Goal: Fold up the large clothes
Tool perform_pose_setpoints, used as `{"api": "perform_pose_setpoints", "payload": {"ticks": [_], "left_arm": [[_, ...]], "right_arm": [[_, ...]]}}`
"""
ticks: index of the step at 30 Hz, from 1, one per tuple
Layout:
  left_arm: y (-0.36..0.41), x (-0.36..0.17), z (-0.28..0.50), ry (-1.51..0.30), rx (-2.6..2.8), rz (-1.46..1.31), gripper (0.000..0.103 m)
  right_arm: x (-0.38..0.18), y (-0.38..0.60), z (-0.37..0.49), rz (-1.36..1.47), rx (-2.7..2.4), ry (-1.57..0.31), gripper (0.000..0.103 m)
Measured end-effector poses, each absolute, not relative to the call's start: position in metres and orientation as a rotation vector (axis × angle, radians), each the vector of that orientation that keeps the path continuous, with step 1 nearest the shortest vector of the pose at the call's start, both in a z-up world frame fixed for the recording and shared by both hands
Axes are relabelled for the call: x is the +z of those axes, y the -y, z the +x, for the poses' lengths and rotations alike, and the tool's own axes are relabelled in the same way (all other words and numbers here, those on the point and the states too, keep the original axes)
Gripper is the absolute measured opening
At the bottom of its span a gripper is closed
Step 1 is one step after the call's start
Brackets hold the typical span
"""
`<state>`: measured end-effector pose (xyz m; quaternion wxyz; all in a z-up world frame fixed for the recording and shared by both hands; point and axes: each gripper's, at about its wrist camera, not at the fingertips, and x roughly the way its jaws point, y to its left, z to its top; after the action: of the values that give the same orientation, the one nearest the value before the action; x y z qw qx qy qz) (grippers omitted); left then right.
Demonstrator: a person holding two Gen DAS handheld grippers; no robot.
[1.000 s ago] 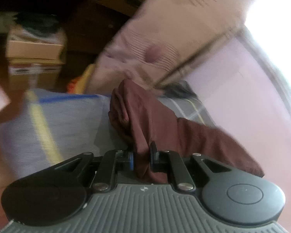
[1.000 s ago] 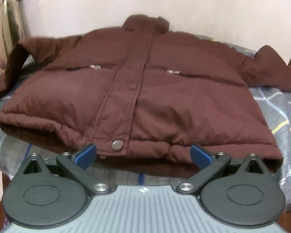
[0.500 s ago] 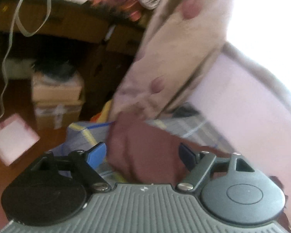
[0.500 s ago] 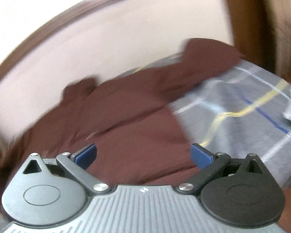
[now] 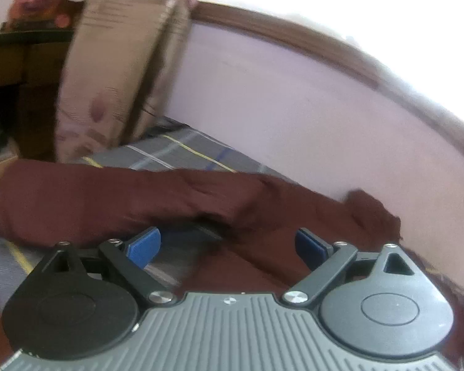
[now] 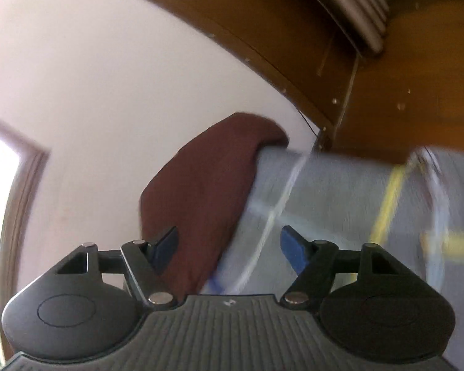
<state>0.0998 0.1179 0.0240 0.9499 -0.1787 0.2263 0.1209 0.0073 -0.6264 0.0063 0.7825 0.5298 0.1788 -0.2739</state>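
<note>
Left wrist view: my left gripper (image 5: pixel 229 242) has its jaws spread wide with nothing between them — I judge I'm lining up on the brown jacket (image 5: pixel 263 204), whose sleeve (image 5: pixel 92 194) stretches flat just ahead of them on the grey checked bedsheet (image 5: pixel 182 151), below a pale wall (image 5: pixel 294 117) and a patterned curtain (image 5: pixel 114 77).

Right wrist view: my right gripper (image 6: pixel 229 249) gapes too, empty, the other sleeve (image 6: pixel 207 191) running forward from the left jaw — ready, I'd say, for folding inward. A wooden headboard (image 6: pixel 386 92) stands beyond.
</note>
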Motion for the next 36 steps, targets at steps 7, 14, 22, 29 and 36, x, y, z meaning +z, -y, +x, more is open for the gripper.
{"api": "perform_pose_setpoints", "payload": {"ticks": [7,14,22,29,36], "left_arm": [[-0.07,0.005,0.125,-0.537,0.286,-0.248,0.093],[-0.039,0.004,0.134,-0.55,0.317,-0.143,0.097],[-0.028,0.001,0.139,-0.59,0.313,-0.112,0.101],[-0.043,0.001,0.128,-0.601,0.288,-0.197,0.102],[-0.077,0.003,0.108,-0.59,0.27,-0.292,0.103]], "right_arm": [[-0.04,0.729,0.056,1.328,-0.653,-0.417,0.092],[-0.097,0.757,0.092,1.601,-0.535,-0.274,0.081],[-0.076,0.754,0.092,1.483,-0.458,-0.092,0.007],[0.032,0.713,0.109,1.256,-0.299,-0.054,0.007],[0.134,0.611,0.163,1.045,-0.134,-0.1,0.005]]}}
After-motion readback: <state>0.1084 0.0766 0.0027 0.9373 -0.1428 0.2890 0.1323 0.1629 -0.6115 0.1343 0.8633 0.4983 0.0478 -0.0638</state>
